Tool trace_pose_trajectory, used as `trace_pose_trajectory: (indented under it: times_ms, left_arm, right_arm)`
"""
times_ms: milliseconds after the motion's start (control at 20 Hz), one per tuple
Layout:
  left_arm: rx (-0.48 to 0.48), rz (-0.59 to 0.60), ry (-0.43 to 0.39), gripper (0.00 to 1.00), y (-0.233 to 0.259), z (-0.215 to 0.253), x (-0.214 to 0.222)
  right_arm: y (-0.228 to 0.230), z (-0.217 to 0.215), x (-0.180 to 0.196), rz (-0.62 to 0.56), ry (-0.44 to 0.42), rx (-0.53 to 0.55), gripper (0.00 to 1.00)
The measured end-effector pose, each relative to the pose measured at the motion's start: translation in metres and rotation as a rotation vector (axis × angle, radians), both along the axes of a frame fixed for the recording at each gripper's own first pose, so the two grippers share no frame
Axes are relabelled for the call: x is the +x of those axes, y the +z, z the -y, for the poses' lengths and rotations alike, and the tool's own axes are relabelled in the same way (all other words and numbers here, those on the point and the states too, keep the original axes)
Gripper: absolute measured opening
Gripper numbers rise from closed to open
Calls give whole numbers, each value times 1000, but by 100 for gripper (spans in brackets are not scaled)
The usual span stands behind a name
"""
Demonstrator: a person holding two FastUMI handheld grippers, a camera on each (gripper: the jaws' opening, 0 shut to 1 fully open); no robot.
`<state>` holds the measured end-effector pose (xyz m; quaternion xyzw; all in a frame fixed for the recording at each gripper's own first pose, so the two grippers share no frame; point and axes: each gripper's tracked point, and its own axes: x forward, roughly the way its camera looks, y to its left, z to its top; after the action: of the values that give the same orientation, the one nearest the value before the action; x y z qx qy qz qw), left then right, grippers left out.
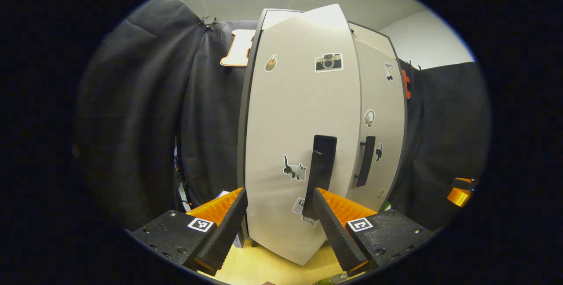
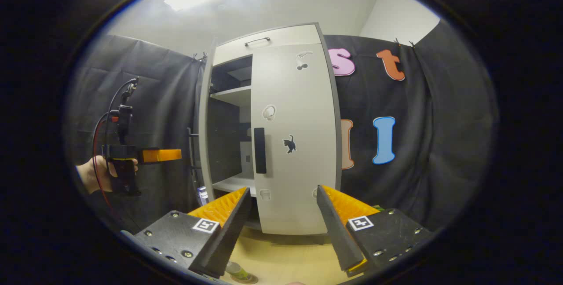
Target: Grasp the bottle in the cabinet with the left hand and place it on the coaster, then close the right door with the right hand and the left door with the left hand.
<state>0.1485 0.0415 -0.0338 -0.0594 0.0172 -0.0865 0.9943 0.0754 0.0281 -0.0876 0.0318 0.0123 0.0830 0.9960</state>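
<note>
My left gripper (image 1: 278, 214) hangs just in front of the left door (image 1: 303, 135) of the tall pale grey cabinet with dark edges, fingers spread wide with nothing between them. I judge I hold it here because this door is the last thing to shut: it stands swung out towards me, its black bar handle (image 1: 321, 166) just above my right-hand finger, so a push on the panel should swing it home. The right door (image 2: 294, 144) looks already closed, flat against the cabinet front, with its own black handle (image 2: 259, 150) and a small black cat sticker. My right gripper (image 2: 281, 219) waits back from it, fingers likewise apart and empty, out of the swing path I suppose

Between the doors I see pale shelves (image 2: 232, 96) in a dark interior. The bottle I take to be the small greenish thing (image 2: 235, 270) low at the near edge of the light wooden table (image 2: 286, 254), on a round dark coaster (image 2: 247, 279), too cropped to describe further
</note>
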Motion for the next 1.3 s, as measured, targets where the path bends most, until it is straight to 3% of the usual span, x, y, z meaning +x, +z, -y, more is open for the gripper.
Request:
trace_pose_trajectory:
  times_ms: [250, 550, 750, 900, 1000, 1100, 1300]
  left_arm:
    - [53, 2, 10, 95, -3, 6, -19]
    - [47, 14, -4, 95, -3, 14, -53]
    - [63, 21, 32, 95, -2, 10, -73]
    - [66, 41, 38, 95, 6, 19, -86]
    - [68, 56, 24, 95, 10, 28, -95]
    - [73, 61, 15, 95, 9, 36, -102]
    - [79, 42, 43, 95, 15, 39, -111]
  right_arm:
    - [3, 3, -5, 5, -19, 8, 89]
    - [11, 0, -17, 5, -18, 4, 91]
    - [14, -4, -36, 19, -44, 1, 88]
    - [20, -11, -36, 23, -41, 14, 91]
    - [26, -5, -37, 47, -85, -10, 88]
    - [34, 0, -38, 75, -124, -23, 91]
    - [44, -5, -38, 112, -115, -2, 91]
